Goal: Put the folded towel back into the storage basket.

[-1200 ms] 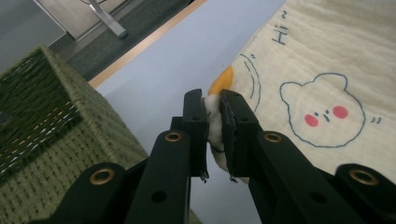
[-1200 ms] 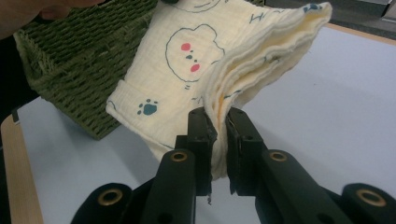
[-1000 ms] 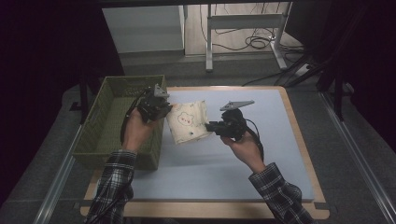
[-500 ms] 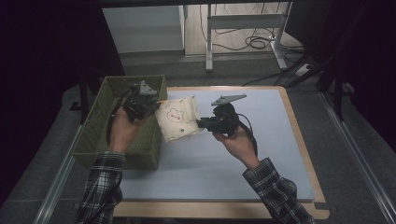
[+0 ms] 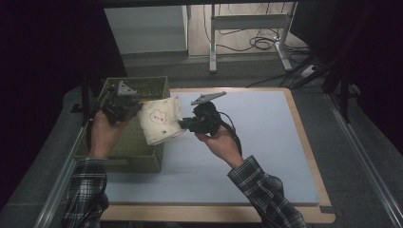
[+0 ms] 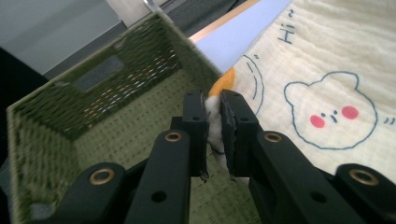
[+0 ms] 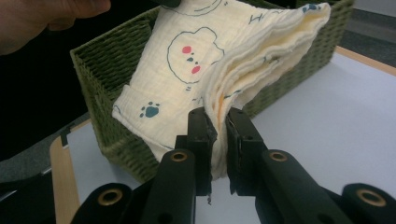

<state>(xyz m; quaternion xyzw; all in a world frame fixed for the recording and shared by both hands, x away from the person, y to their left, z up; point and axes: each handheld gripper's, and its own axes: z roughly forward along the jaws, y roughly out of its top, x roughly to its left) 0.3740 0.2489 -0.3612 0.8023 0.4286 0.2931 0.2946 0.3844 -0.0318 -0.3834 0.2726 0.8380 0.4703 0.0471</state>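
High view. You hold the folded cloth (image 5: 159, 119) in the air between both grippers, over the near right corner of the basket (image 5: 138, 85) at the left end of the bench (image 5: 266, 142). The left gripper (image 5: 135, 105) pinches the cloth's left edge above the basket; the right gripper (image 5: 183, 124) pinches its right edge above the bench. Risk: the cloth hangs partly outside the rim, so a release here would likely drape it over the wall or drop it on the bench instead of inside.

Left gripper view. Your left gripper (image 6: 213, 122) has its fingers (image 6: 195, 122) almost closed, with a thin fold of cloth (image 6: 327, 79) squeezed between them. The basket (image 6: 116, 88) interior lies open below and to the left. Risk: the bite is small and near the edge, so a tug from the other hand could pull the fabric free.

Right gripper view. Your right gripper (image 7: 217, 135) also has its fingers (image 7: 200, 135) nearly shut, clamped on the layered edge of the cloth (image 7: 187, 70), whose layers fan apart above the grip. The basket (image 7: 107, 60) stands behind the cloth. Risk: not every layer may be caught, so the fold could open and snag on the rim as you lower it.
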